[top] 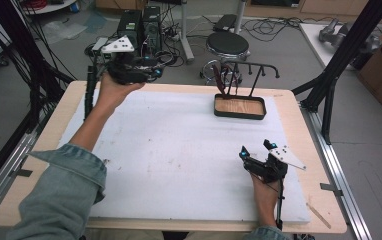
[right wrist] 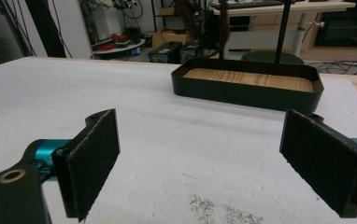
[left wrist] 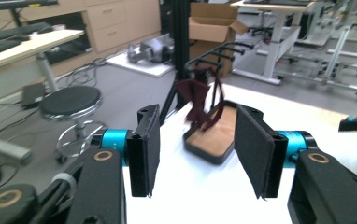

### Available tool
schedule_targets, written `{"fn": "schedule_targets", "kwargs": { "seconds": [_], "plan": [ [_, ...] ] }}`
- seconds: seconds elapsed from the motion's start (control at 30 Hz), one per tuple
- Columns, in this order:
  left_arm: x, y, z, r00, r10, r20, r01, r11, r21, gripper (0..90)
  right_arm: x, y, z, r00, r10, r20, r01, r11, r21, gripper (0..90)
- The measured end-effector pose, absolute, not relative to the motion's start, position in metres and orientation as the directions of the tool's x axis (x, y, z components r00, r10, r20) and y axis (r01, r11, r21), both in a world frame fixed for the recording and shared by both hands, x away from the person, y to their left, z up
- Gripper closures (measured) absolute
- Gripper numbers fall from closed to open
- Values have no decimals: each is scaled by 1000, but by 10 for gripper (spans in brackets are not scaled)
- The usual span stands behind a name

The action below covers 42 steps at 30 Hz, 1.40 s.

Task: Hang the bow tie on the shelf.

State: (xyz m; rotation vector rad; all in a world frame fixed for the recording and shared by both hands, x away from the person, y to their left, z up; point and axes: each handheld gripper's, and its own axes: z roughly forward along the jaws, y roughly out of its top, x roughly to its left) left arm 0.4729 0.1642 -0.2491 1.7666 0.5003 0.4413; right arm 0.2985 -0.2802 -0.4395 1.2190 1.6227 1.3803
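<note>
**Two tools open around a black tray**

Two hands each hold a tool over the white surface (top: 179,155). The tray (top: 240,107), wood-floored with a hook rack rising from it, sits at the far right of the surface; a dark red strap (left wrist: 197,100) hangs from the rack above it. The left tool (top: 129,70) is raised well left of the tray, jaws wide apart and empty. The right tool (top: 257,147) rests low, nearer than the tray, jaws also spread wide, gripping nothing
</note>
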Motion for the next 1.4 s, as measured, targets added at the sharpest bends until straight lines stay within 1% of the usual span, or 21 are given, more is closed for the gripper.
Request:
{"fn": "schedule_targets", "kwargs": {
  "seconds": [0.13,0.27,0.43,0.63,0.87,1.03,1.4],
  "plan": [
    [457,193,-248,817,575,40,95,-203,975,503,298,-281,-440,-333,940,79,230,-1,973,112],
    [441,215,-249,810,586,25,105,-186,977,499,298,-281,-440,-331,940,81,231,-3,973,112],
    [414,236,-251,806,589,57,80,-203,976,488,298,-280,-440,-333,939,86,236,-6,972,112],
    [390,261,-260,790,609,61,86,-210,974,469,299,-281,-440,-334,938,87,234,-7,972,113],
    [365,288,-270,753,649,112,81,-259,962,457,299,-281,-440,-334,938,93,230,-14,973,113],
    [347,309,-278,721,682,122,81,-259,963,453,300,-283,-440,-333,937,104,229,-26,973,112],
    [310,352,-308,656,750,84,110,-204,973,422,300,-283,-440,-329,938,112,235,-34,971,113]
  ]
}}
